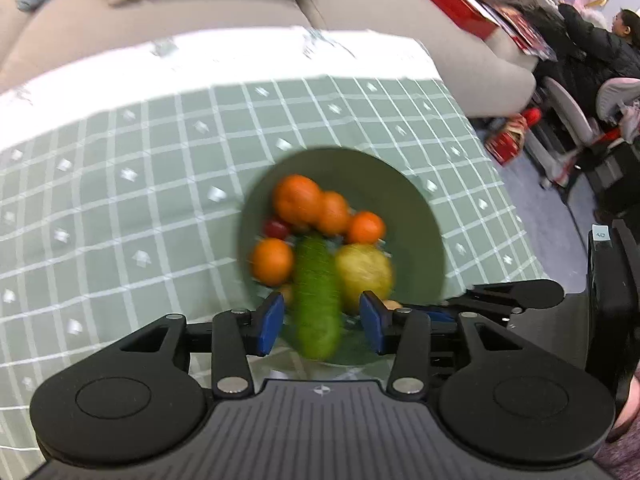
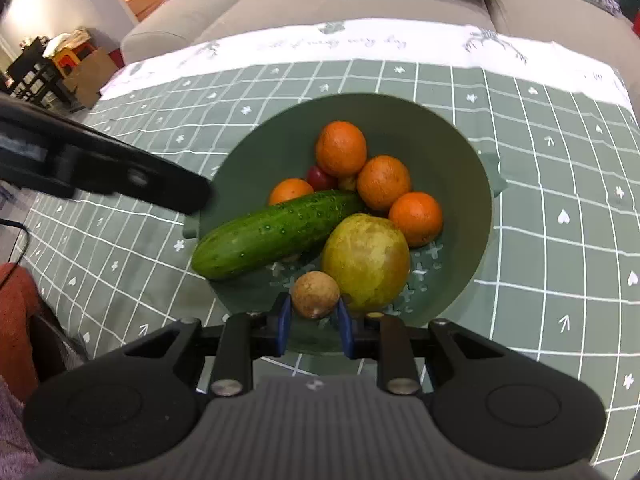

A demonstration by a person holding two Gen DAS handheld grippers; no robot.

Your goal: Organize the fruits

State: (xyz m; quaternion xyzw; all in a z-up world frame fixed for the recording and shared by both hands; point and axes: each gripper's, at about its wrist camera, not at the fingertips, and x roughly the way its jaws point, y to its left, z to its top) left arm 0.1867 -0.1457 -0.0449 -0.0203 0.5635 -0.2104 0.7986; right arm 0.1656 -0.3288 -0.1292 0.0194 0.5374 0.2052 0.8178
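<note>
Your left gripper (image 1: 320, 320) jaws part-open astride the warty green cucumber (image 2: 276, 232), pads clear of it, your right gripper (image 2: 314, 320) jaws clamped on a small brown fruit (image 2: 315, 294), oranges (image 2: 341, 148) and a yellow-green pear (image 2: 366, 262) in the green bowl (image 2: 460, 152) on the checked bench (image 2: 560, 200).

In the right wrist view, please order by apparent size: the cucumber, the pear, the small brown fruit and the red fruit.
1. cucumber, the longest
2. pear
3. small brown fruit; it is nearest the camera, so it may look enlarged
4. red fruit, partly hidden, so unsure
</note>
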